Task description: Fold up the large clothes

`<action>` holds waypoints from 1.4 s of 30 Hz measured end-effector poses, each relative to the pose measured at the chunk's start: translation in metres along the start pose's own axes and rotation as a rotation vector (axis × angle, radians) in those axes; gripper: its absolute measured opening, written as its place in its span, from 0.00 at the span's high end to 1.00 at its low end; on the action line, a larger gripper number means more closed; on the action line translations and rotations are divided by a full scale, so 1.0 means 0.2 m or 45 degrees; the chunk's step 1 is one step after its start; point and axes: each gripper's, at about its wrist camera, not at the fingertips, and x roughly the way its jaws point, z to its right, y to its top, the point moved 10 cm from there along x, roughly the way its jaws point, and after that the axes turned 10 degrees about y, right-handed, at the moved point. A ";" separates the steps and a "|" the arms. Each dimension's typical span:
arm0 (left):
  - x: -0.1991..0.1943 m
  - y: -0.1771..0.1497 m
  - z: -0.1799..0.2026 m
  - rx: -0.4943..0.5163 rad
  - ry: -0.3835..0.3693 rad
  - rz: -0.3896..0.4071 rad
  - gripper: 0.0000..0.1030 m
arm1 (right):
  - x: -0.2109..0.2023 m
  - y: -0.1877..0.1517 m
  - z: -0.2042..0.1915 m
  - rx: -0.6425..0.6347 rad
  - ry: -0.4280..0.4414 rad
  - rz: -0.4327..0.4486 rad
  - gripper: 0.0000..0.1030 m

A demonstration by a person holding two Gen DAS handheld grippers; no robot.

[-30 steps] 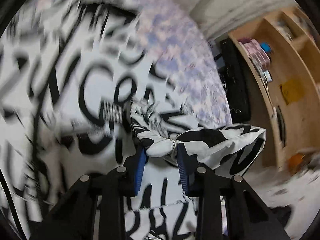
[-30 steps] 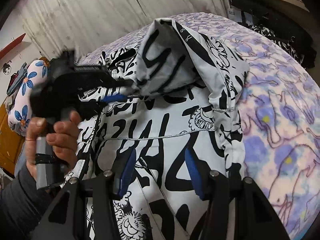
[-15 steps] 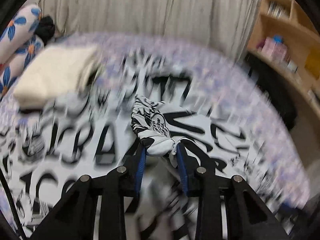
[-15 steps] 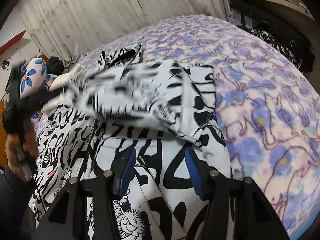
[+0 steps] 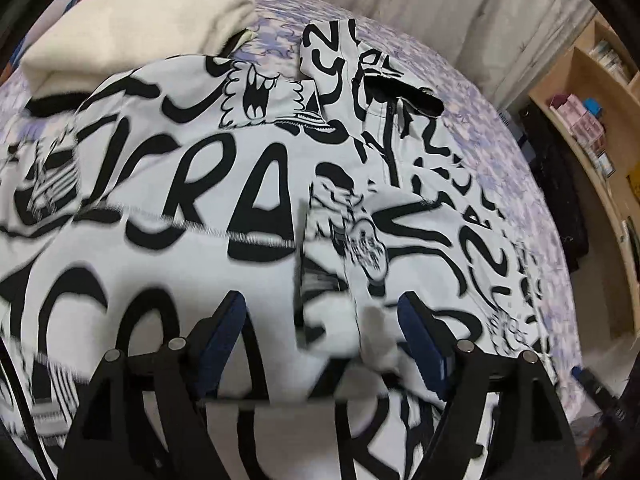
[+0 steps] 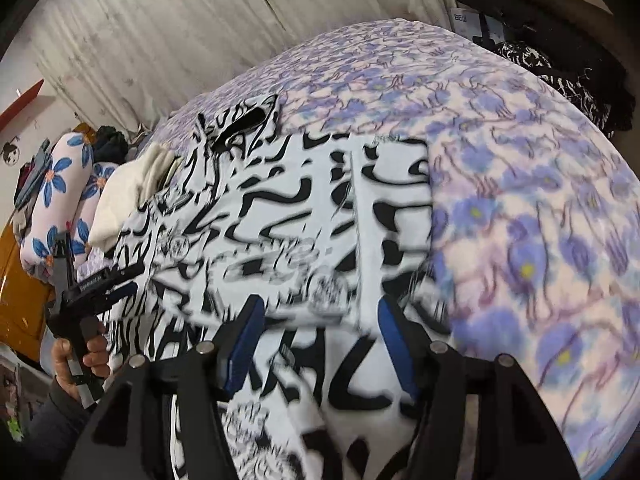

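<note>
Left gripper [image 5: 320,320] jaws opening, sleeve [image 5: 340,248] falling free; right gripper [image 6: 316,336] opening, empty; flatten the fold next.

Home bedroom: floral-blanketed bed [image 6: 520,208], pillows [image 6: 56,200], wooden shelves [image 5: 600,120].

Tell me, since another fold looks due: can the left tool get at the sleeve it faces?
Probably yes. The sleeve lies loose on top of the jacket, just ahead of the left tool, whose jaws are opening with nothing pinched and nothing covering it.
</note>
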 end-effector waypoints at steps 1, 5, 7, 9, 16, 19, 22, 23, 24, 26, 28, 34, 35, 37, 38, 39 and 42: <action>0.04 0.01 0.02 0.025 0.002 -0.019 0.25 | 0.02 0.04 0.03 0.009 -0.016 -0.002 0.42; 0.16 0.04 0.12 0.088 -0.002 -0.067 0.25 | 0.19 0.23 0.21 0.062 -0.081 -0.058 0.42; 0.20 0.05 0.16 0.133 0.013 -0.060 0.27 | 0.29 0.29 0.32 0.080 -0.153 -0.092 0.42; 0.24 0.07 0.20 0.181 0.043 -0.048 0.39 | 0.40 0.34 0.43 0.109 -0.209 -0.137 0.42; 0.26 0.19 0.24 0.252 0.151 0.017 0.73 | 0.54 0.38 0.51 0.101 -0.209 -0.162 0.98; 0.18 0.25 0.30 0.284 0.155 0.114 0.73 | 0.43 0.47 0.50 0.064 -0.262 -0.028 0.98; 0.19 0.24 0.31 0.309 0.188 0.122 0.72 | 0.42 0.46 0.54 0.071 -0.328 -0.007 0.98; 0.24 0.21 0.30 0.332 0.228 0.087 0.69 | 0.46 0.43 0.56 0.064 -0.360 -0.040 0.98; 0.29 0.18 0.29 0.355 0.255 0.043 0.66 | 0.49 0.40 0.59 0.055 -0.390 -0.072 0.97; 0.35 0.13 0.26 0.399 0.304 -0.005 0.60 | 0.50 0.38 0.59 0.047 -0.422 -0.091 0.96; 0.31 0.14 0.25 0.414 0.336 0.035 0.53 | 0.44 0.39 0.58 0.055 -0.448 -0.088 0.90; 0.05 0.17 0.27 0.407 0.262 0.154 0.51 | 0.22 0.40 0.31 -0.021 -0.369 0.040 0.59; -0.02 0.17 0.29 0.411 0.237 0.200 0.51 | 0.19 0.38 0.23 -0.048 -0.334 0.051 0.57; -0.10 0.16 0.32 0.412 0.210 0.251 0.51 | 0.19 0.34 0.10 -0.086 -0.280 0.050 0.56; -0.13 0.15 0.34 0.396 0.184 0.246 0.51 | 0.20 0.31 0.01 -0.116 -0.250 0.039 0.56; -0.15 0.13 0.37 0.373 0.142 0.209 0.51 | 0.22 0.28 -0.05 -0.133 -0.240 0.026 0.56; -0.16 0.09 0.42 0.296 0.083 0.178 0.51 | 0.31 0.18 -0.24 -0.165 -0.169 -0.031 0.56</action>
